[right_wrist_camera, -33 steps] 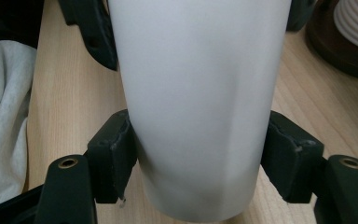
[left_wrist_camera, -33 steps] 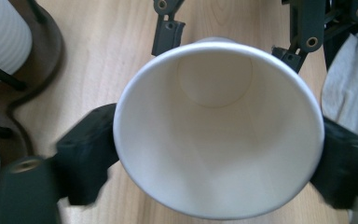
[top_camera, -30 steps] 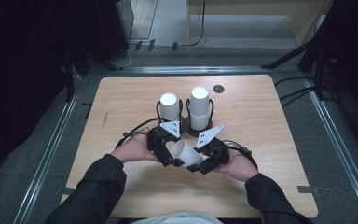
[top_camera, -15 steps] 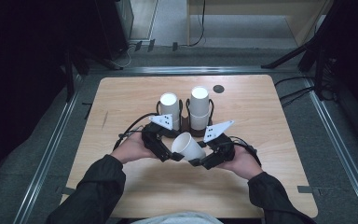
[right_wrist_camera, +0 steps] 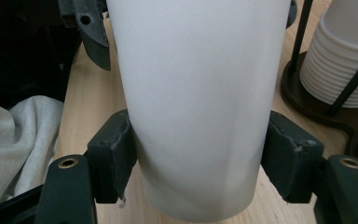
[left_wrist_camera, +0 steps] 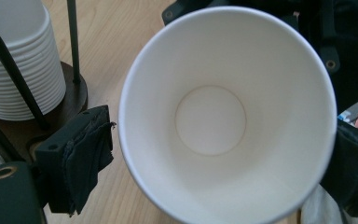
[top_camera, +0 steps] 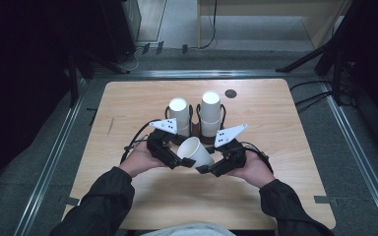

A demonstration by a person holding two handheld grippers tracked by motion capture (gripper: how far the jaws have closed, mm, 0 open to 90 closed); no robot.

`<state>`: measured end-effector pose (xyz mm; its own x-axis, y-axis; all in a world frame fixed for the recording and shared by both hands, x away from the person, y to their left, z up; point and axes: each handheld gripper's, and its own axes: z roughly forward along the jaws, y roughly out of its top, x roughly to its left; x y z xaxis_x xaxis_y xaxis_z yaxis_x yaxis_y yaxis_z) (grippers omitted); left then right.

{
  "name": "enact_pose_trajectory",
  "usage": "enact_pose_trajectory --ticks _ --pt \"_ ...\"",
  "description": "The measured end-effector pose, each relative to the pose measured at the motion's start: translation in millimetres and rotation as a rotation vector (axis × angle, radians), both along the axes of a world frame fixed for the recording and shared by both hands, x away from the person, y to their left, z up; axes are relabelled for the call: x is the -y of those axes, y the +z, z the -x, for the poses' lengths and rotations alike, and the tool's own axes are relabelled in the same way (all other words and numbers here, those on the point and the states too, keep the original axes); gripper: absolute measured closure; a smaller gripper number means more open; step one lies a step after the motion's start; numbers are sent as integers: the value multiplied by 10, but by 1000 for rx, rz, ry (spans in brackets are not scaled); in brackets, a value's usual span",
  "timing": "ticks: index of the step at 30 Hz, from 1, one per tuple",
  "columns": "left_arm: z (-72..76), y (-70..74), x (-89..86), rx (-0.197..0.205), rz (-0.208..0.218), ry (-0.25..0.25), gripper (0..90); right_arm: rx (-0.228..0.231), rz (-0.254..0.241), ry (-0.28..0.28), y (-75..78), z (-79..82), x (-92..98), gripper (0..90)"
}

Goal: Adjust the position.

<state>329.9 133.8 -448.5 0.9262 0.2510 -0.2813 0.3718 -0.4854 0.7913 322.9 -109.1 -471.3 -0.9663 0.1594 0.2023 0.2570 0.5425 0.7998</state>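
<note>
1 white paper cup (top_camera: 195, 151) hangs tilted above the table (top_camera: 295, 123), its long axis slanting, mouth toward the left gripper (top_camera: 184, 161), whose jaws stand open beside the rim; the right gripper (top_camera: 203, 168) clamps its lower wall. behind stand 2 cup stacks (top_camera: 210, 114) in a wire holder.

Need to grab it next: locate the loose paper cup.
High view: paper cup lies tilted between both claws, just in front of the cup holder; right claw clamps its base.

Lab recording bay: wooden table (top_camera: 285, 187), metal floor rails (top_camera: 359, 162), dark surroundings.
</note>
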Motion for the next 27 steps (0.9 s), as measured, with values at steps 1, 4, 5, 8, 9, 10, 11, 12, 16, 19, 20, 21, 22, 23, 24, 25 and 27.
enact_pose_trajectory --ticks 1,4,5,8,9,10,11,12,16,19,20,21,22,23,24,25,27 --pt "0 2 -4 -7 13 6 70 -2 -2 1 -1 -1 -3 322" --pt "18 10 -10 -10 42 3 146 -17 -11 -2 -1 -11 -14 323" --pt "25 13 -11 -11 56 5 158 -20 -17 -2 1 -11 -12 323" --pt "34 22 -7 -8 58 11 190 -26 -21 -1 5 -12 -8 325" --pt "38 25 -5 -6 56 11 198 -28 -22 -2 4 -11 -7 326" --pt "38 25 -5 -6 56 11 205 -28 -22 -2 4 -11 -7 326" --pt "42 30 -3 -3 48 11 212 -23 -22 -2 1 -8 -5 326" --pt "43 31 -1 -4 46 9 215 -24 -22 -1 -1 -9 -5 324" --pt "48 45 -13 7 38 5 225 -20 -5 -8 -5 6 -34 219" --pt "38 51 -37 6 32 10 228 -19 15 -30 -13 9 -58 200" --pt "35 56 -44 12 28 11 228 -22 22 -28 -19 8 -57 200" --pt "33 61 -50 15 25 13 230 -14 32 -31 -30 8 -58 200" --pt "32 65 -53 16 23 12 230 -13 44 -32 -36 12 -56 200" --pt "34 69 -58 20 24 15 230 -7 50 -30 -44 13 -55 200" --pt "34 69 -58 20 24 15 231 -7 50 -30 -44 13 -55 200" --pt "36 72 -65 23 17 13 231 1 65 -32 -51 21 -56 200" --pt "35 70 -66 24 8 10 232 -8 74 -28 -57 28 -55 200"
